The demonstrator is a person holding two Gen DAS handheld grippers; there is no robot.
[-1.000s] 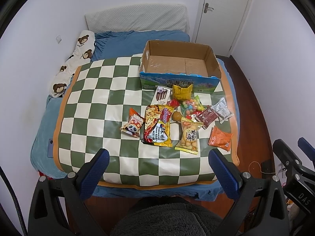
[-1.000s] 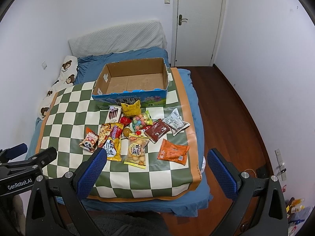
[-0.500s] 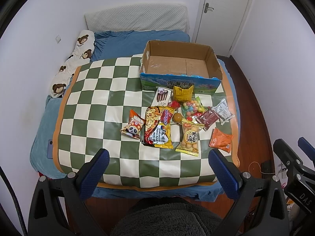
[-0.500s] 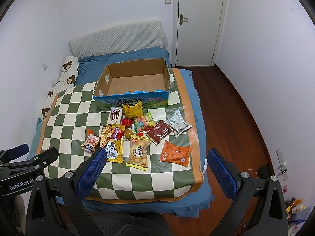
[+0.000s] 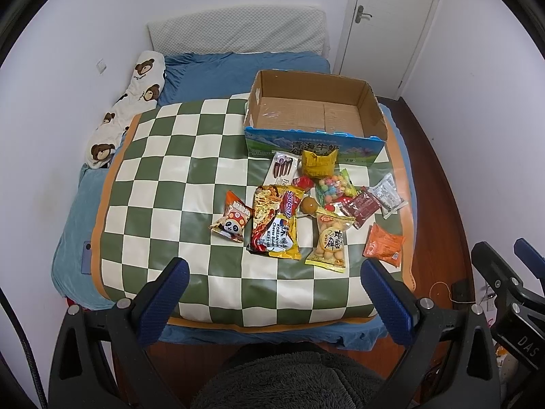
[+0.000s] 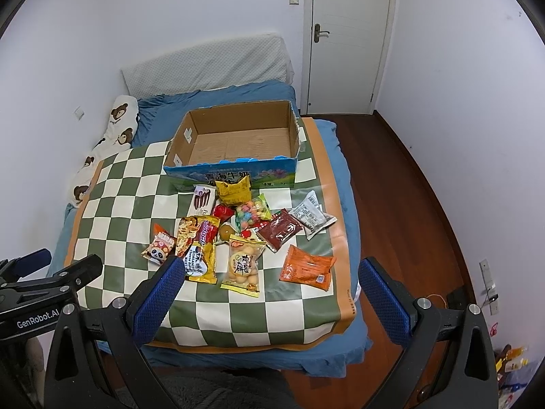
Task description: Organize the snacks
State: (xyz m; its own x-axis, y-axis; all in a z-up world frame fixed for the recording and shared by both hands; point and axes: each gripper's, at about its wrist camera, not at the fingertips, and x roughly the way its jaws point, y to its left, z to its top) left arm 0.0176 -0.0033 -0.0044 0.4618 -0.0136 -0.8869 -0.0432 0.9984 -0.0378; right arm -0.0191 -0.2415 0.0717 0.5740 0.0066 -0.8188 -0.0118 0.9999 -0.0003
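Several snack packets lie on a green-and-white checkered mat [image 5: 163,184] on a bed: a noodle pack [image 5: 276,226], a panda bag [image 5: 231,221], a biscuit bag [image 5: 329,240], an orange packet [image 5: 384,245], a candy bag [image 5: 335,185]. An empty open cardboard box [image 5: 313,116] stands behind them; it also shows in the right wrist view [image 6: 238,143]. My left gripper [image 5: 272,301] is open and empty, well short of the snacks. My right gripper [image 6: 270,300] is open and empty, near the mat's front edge, with the noodle pack [image 6: 199,248] and the orange packet [image 6: 306,267] beyond it.
A bear-print pillow [image 5: 126,109] lies along the left wall. A white headboard cushion [image 5: 238,30] and a closed door [image 6: 351,41] are at the back. Wooden floor [image 6: 408,204] runs along the bed's right side.
Both grippers have drifted slightly forward toward the bed, so the mat and snacks sit a little lower and nearer in both views. Nothing on the mat has moved.
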